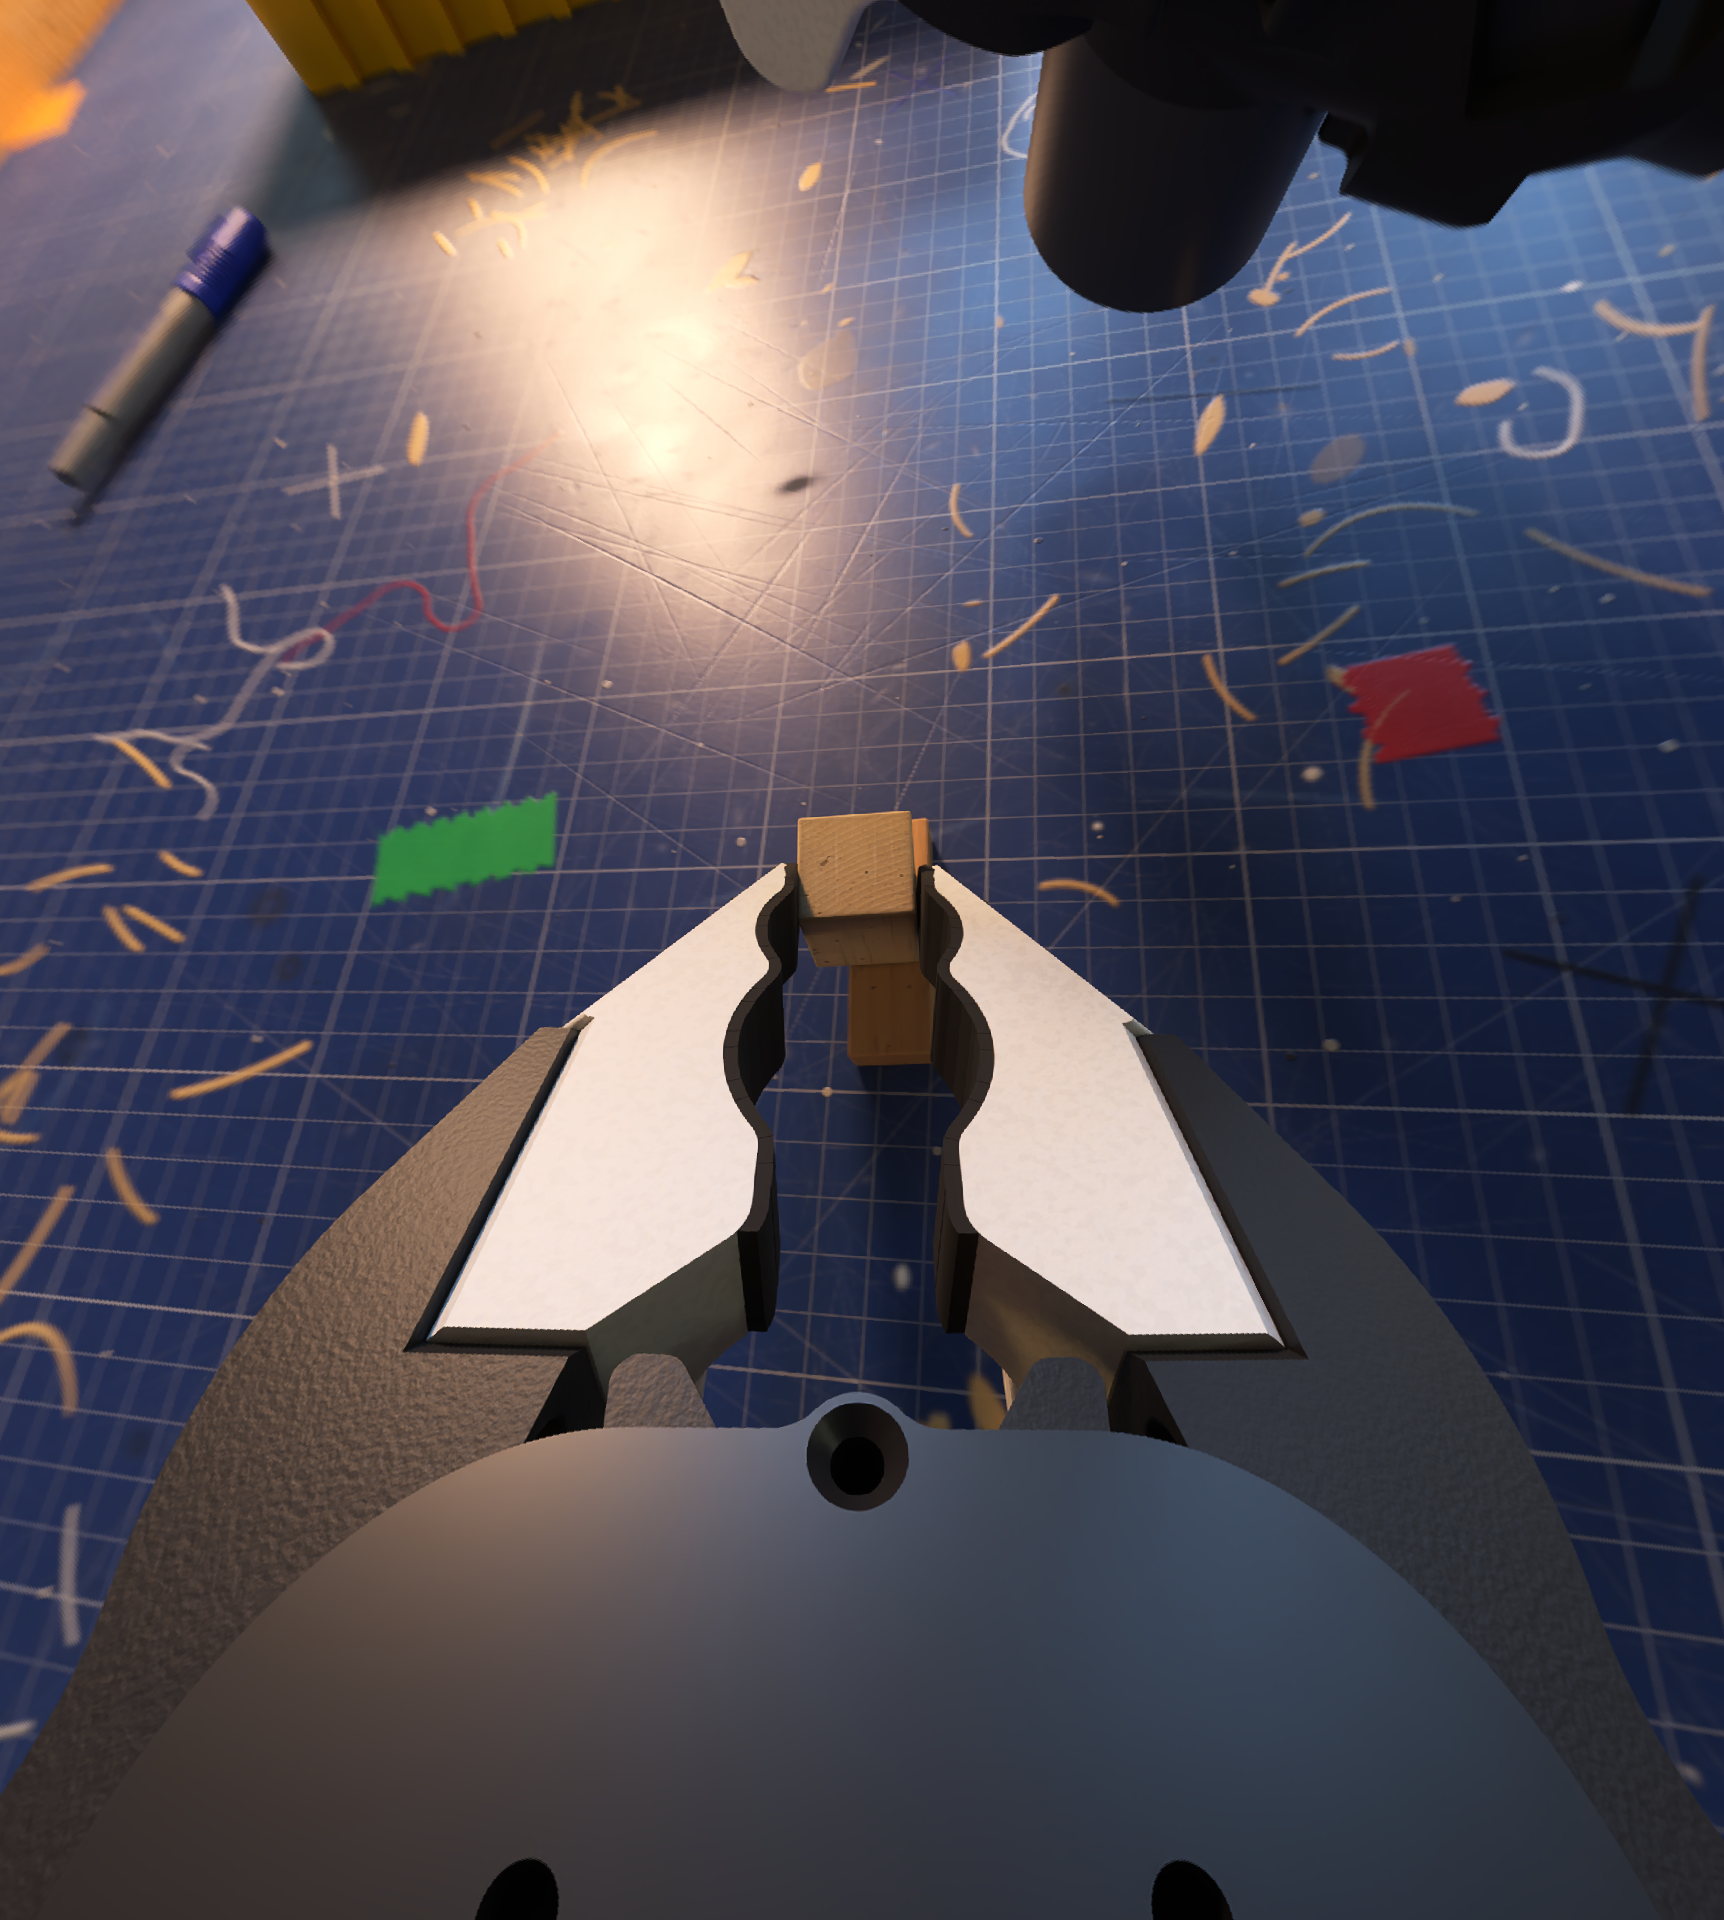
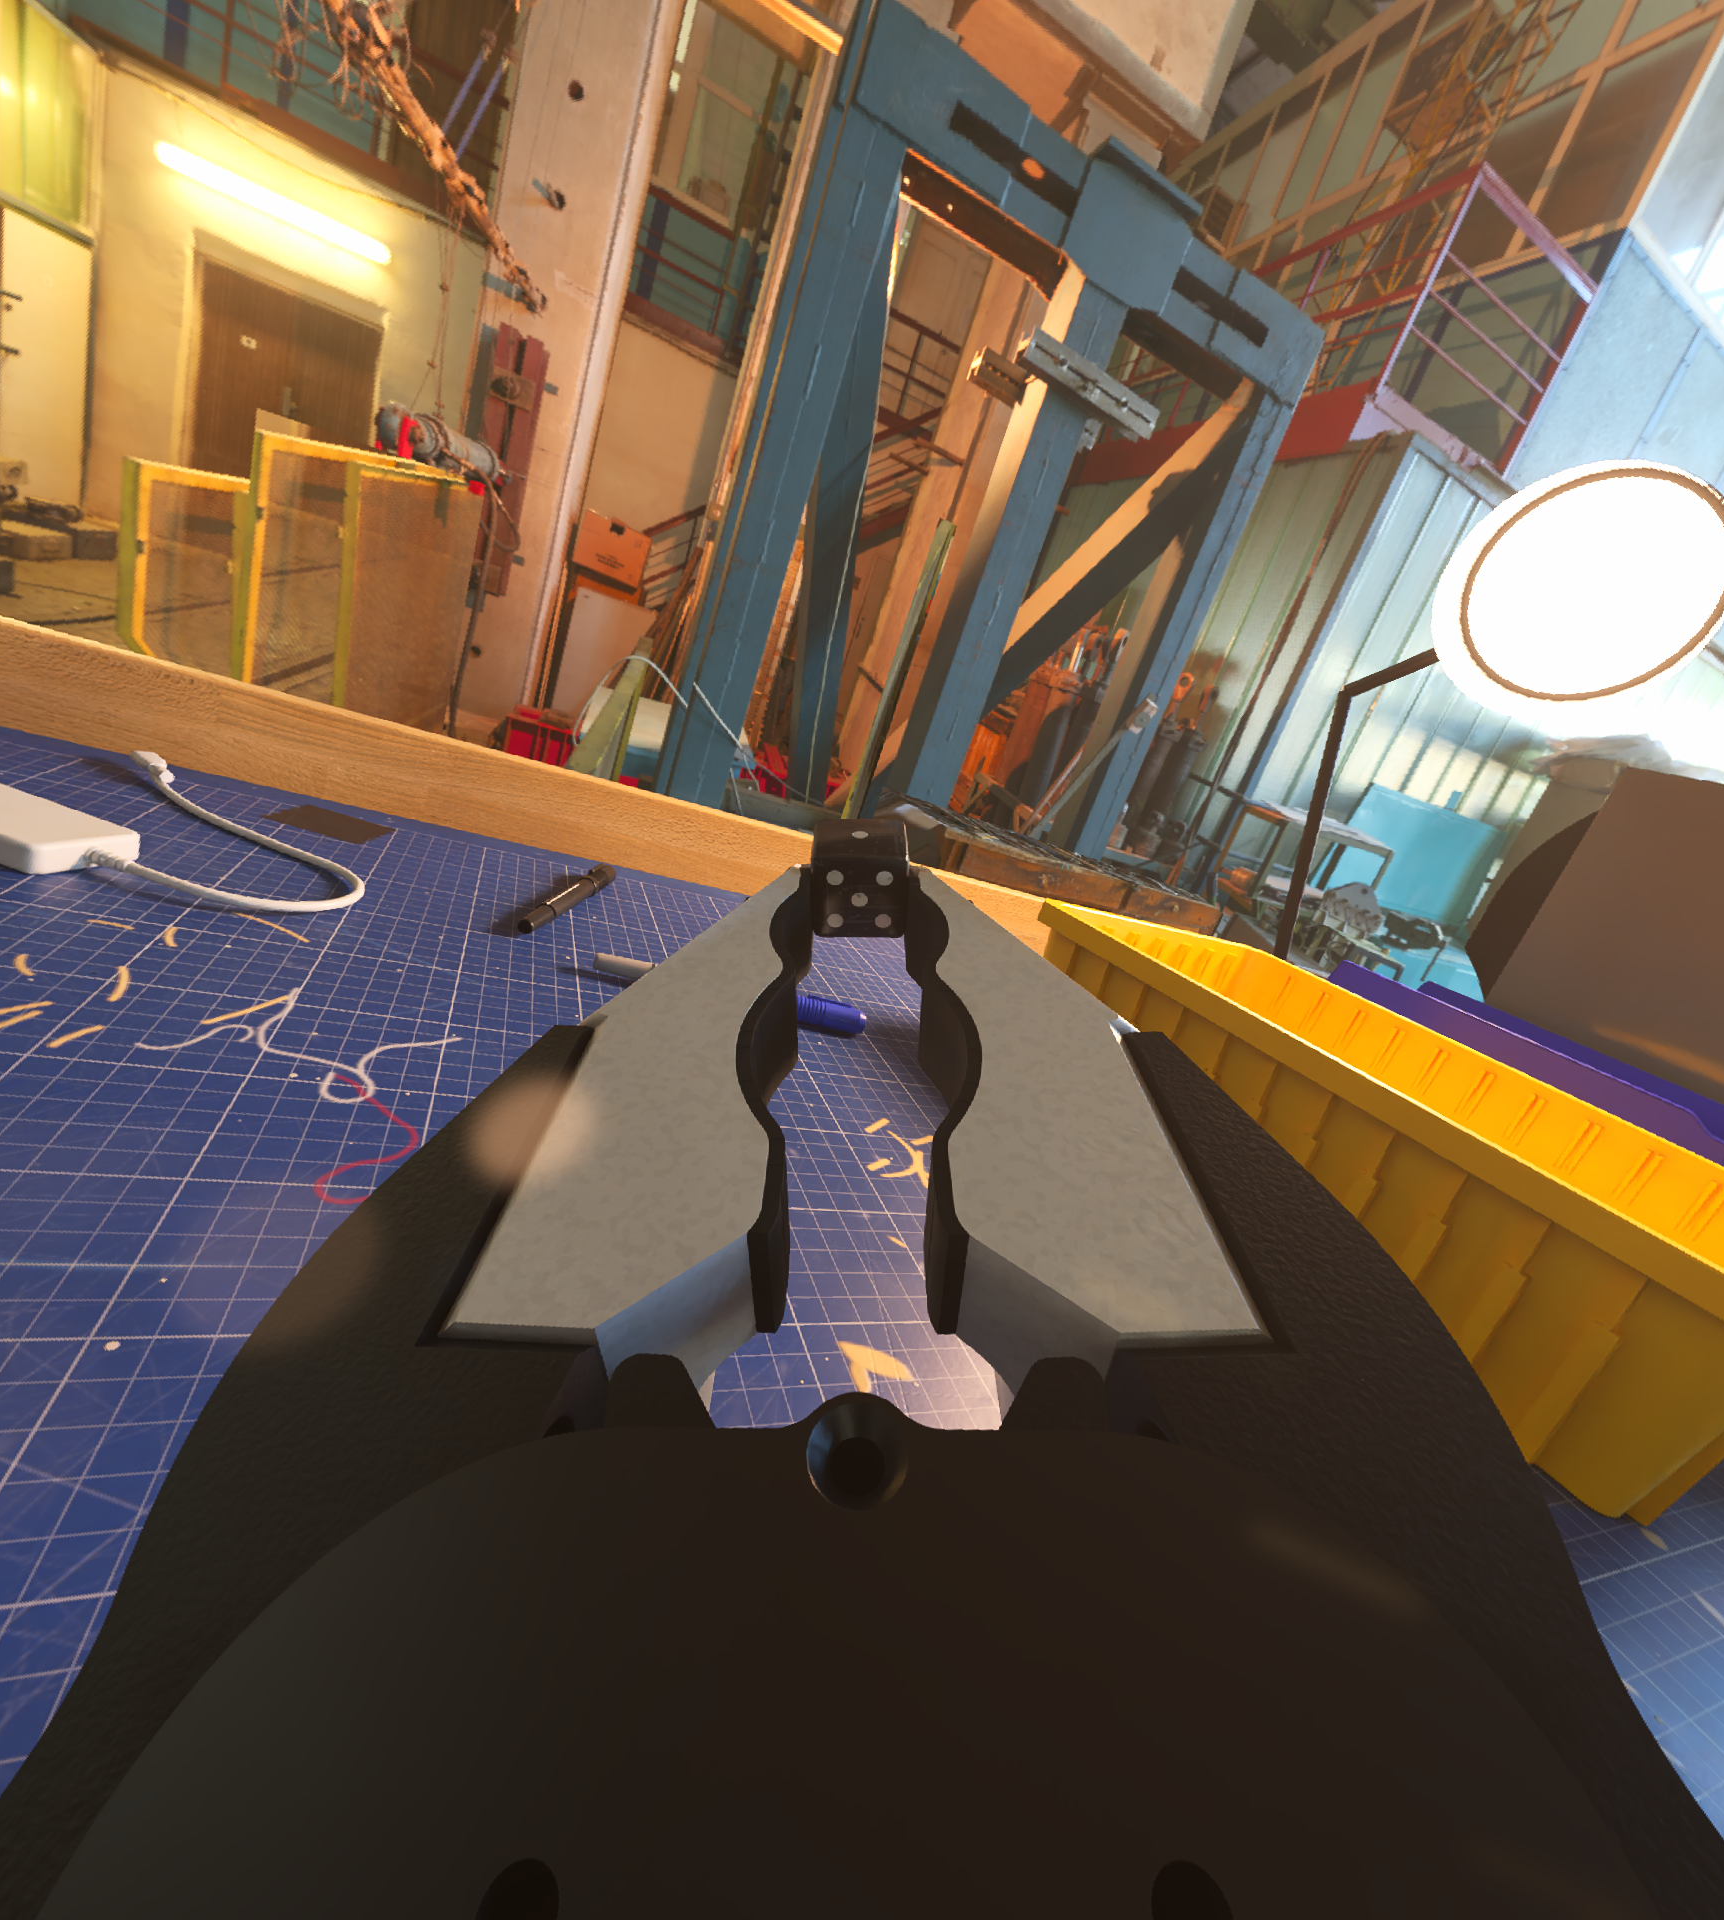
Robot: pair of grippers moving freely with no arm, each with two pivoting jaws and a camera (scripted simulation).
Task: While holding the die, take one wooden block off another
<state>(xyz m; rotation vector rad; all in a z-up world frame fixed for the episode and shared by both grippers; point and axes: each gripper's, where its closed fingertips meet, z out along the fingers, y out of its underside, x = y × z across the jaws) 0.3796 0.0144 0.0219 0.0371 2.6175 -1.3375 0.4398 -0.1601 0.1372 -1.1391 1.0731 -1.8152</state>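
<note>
Two pale wooden blocks: the left gripper (image 1: 858, 883) clamps the upper wooden block (image 1: 856, 868) above the lower wooden block (image 1: 889, 1013) standing on the blue gridded cutting mat (image 1: 629, 644). The right gripper (image 2: 859, 902) pinches one black white-dotted die (image 2: 859, 883).

- The right gripper (image 2: 858, 902) pinched a black die (image 2: 859, 883) with white pips between its fingertips, above the blue cutting mat (image 2: 214, 1195).
- A yellow bin (image 2: 1460, 1195) sat just to its right (a purple tray (image 2: 1585, 1070) inside).
- A white power adapter (image 2: 6, 826) with its cable lay far left.
</note>
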